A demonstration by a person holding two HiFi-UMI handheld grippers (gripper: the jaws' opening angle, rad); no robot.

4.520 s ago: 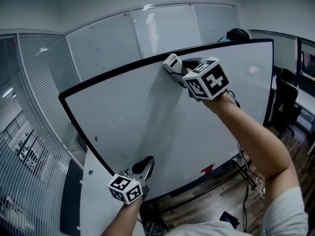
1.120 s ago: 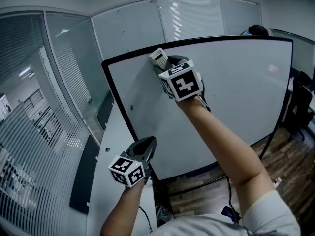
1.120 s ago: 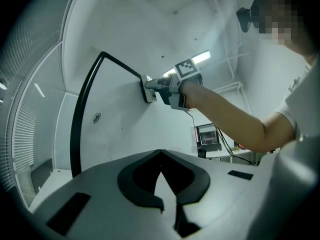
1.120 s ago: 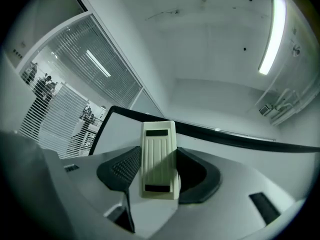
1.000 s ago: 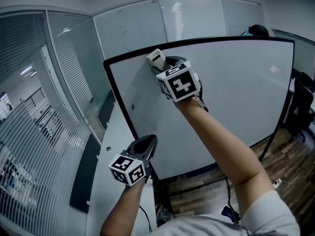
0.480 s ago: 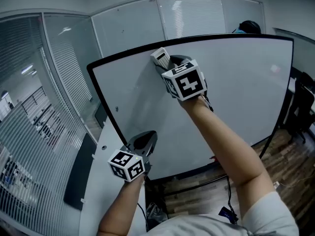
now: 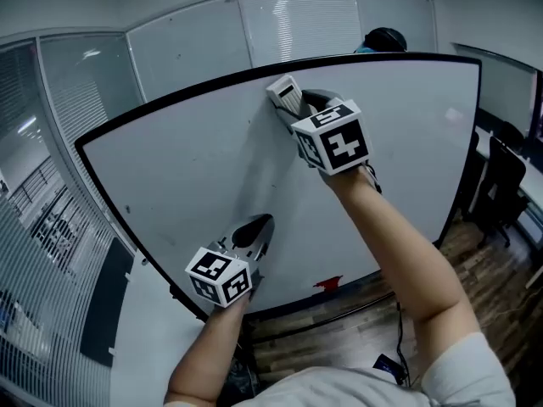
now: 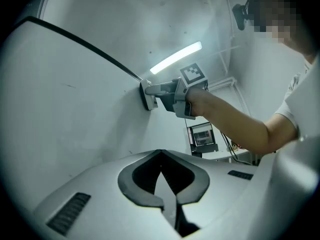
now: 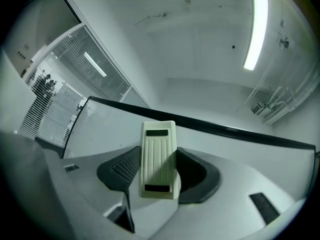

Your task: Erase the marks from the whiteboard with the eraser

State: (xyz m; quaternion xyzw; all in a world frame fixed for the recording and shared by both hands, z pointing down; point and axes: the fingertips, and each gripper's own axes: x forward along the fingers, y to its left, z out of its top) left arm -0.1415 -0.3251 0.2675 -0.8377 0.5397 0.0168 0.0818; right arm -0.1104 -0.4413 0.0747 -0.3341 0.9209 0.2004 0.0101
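Eraser (image 7: 284, 94) flat on whiteboard (image 7: 187, 168) near top edge, right gripper (image 7: 303, 114) fingers clamped on it for wiping; left gripper (image 7: 253, 230) idles low, fingers together.

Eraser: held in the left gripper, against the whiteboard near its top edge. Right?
Wrong gripper. The right gripper view shows the right gripper shut on the eraser; the left gripper is shut on nothing, lower down. The rest holds: the eraser is against the whiteboard near its top edge.
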